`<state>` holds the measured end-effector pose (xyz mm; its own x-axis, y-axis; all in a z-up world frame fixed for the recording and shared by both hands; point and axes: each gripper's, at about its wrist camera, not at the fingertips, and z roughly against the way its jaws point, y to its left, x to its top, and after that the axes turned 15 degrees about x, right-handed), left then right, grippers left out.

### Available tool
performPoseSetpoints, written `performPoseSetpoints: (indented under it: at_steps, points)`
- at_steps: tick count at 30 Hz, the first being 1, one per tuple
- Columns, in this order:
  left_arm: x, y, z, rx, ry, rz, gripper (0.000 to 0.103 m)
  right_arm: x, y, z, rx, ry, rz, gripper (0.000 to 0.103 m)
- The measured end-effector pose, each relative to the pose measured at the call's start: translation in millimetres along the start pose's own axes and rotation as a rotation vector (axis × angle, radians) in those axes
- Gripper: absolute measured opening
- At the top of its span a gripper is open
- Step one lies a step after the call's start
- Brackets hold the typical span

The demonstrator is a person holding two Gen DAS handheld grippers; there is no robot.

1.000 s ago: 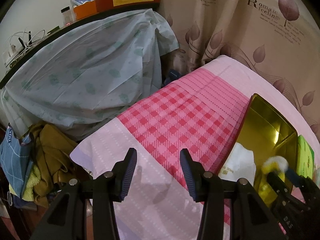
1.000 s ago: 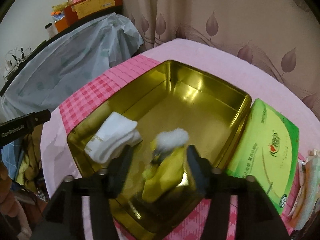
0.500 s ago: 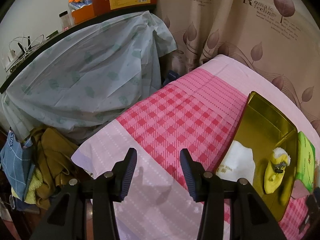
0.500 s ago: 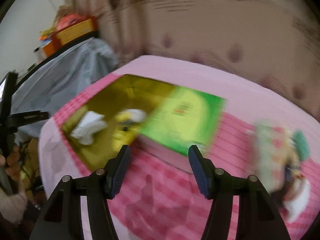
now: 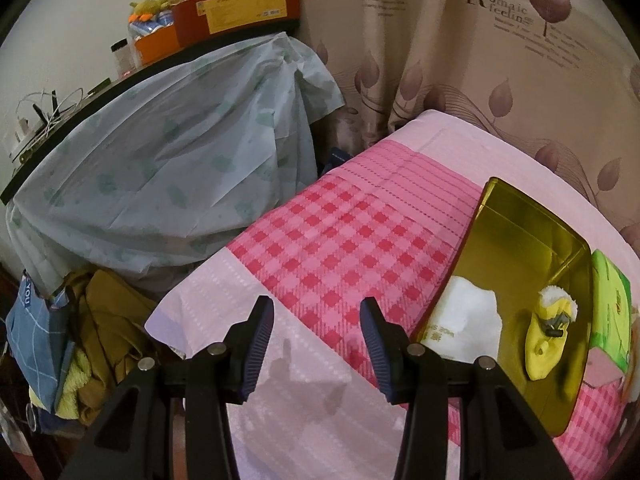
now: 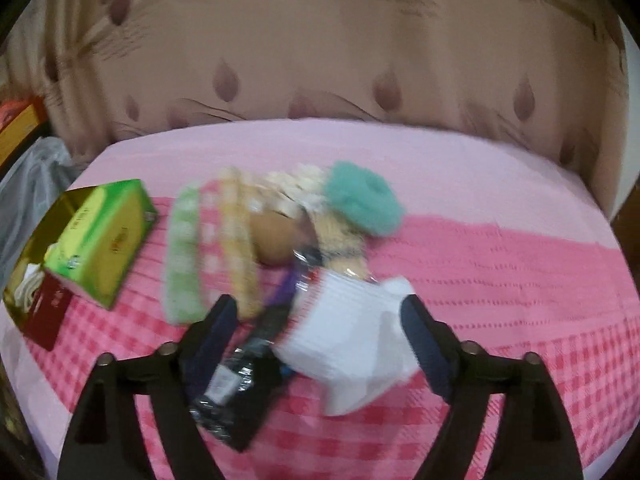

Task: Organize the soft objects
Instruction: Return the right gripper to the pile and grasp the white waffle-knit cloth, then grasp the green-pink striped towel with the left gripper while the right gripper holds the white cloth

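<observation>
The yellow sock is lying in the gold tin on the pink bed, its long axis running up and down in the left wrist view, fluffy white cuff toward the far wall and toe toward the near rim. A white sock is sitting just beside it, against the tin's left wall. The green lid is leaning on the tin's right side.

The left gripper is pointing steeply down over the bed's near corner, jaws spread with nothing between them.

The right gripper is tilting down over a blurred pile, jaws opening. A white piece, possibly folded socks, is lying between the fingers, apparently unpinched. A dark packet, a teal puff and striped socks are lying close by.
</observation>
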<state>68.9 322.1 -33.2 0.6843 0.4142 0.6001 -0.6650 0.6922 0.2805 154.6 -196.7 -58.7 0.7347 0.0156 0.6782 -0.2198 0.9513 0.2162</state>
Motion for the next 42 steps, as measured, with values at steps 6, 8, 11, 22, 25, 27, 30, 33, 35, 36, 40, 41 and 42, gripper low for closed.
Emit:
performPoseSetpoints:
  at_steps: [6, 8, 11, 22, 25, 27, 30, 33, 35, 36, 40, 41, 42]
  points:
    - [-1, -7, 5, -0.018, -0.027, -0.029, 0.046, -9, -26, -15, 0.004, 0.014, -0.048, 0.088]
    - [-2, -11, 9, -0.024, -0.048, -0.043, 0.046, -8, -32, -20, 0.012, 0.013, -0.061, 0.088]
    - [-6, -18, 16, -0.035, -0.075, -0.069, 0.046, -10, -38, -21, 0.025, 0.004, -0.075, 0.086]
    - [-40, -87, 70, -0.186, -0.134, -0.248, 0.046, -21, -54, -11, 0.038, -0.035, -0.084, 0.047]
    - [-54, -125, 90, -0.278, -0.13, -0.323, 0.046, -23, -61, -5, -0.007, -0.035, -0.073, 0.046]
    - [-62, -145, 100, -0.335, -0.118, -0.361, 0.046, -27, -70, 1, -0.047, -0.033, -0.065, 0.046]
    - [-71, -174, 116, -0.421, -0.092, -0.411, 0.046, -33, -86, 9, -0.104, -0.033, -0.062, 0.046]
    - [-78, -202, 133, -0.496, -0.069, -0.45, 0.049, -39, -100, 15, -0.126, -0.035, -0.072, 0.046]
    - [-82, -224, 145, -0.54, -0.061, -0.481, 0.052, -39, -108, 17, -0.115, -0.044, -0.102, 0.046]
    - [-83, -233, 150, -0.552, -0.058, -0.491, 0.053, -39, -110, 17, -0.108, -0.043, -0.11, 0.046]
    - [-90, -270, 167, -0.632, -0.024, -0.537, 0.054, -40, -111, 18, -0.105, -0.037, -0.103, 0.047]
    - [-92, -281, 169, -0.651, -0.01, -0.554, 0.054, -40, -112, 18, -0.1, -0.038, -0.106, 0.048]
    - [-93, -289, 170, -0.657, 0.003, -0.562, 0.054, -40, -112, 18, -0.095, -0.038, -0.109, 0.048]
